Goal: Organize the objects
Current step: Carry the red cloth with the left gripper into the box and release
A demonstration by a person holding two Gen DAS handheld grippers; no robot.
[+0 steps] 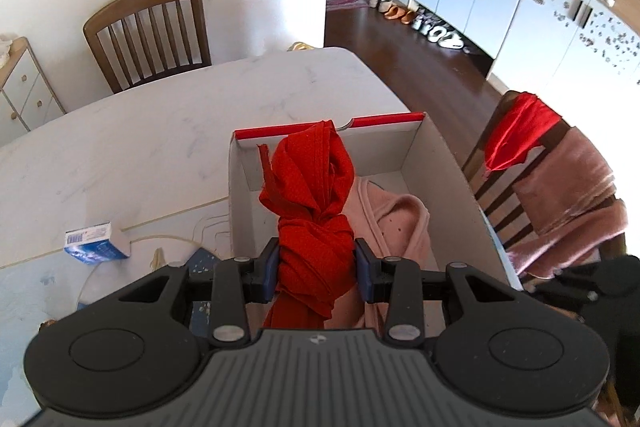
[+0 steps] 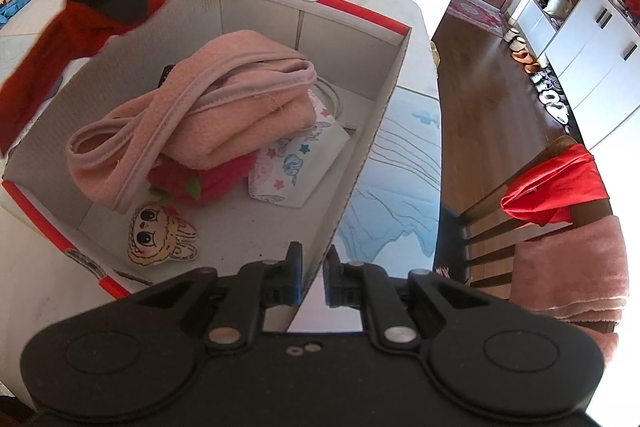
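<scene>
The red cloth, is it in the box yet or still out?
Out. The knotted red cloth is clamped in the left tool, held above the open box; only the pink towel lies inside.

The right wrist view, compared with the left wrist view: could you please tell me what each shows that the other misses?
Only the right wrist view shows the box's floor: a cartoon face cutout, a star-print packet, and the right gripper straddling the box wall. Only the left wrist view shows the small blue carton on the table. Both show the left gripper clamping the red cloth over the box, and the pink towel inside.
</scene>
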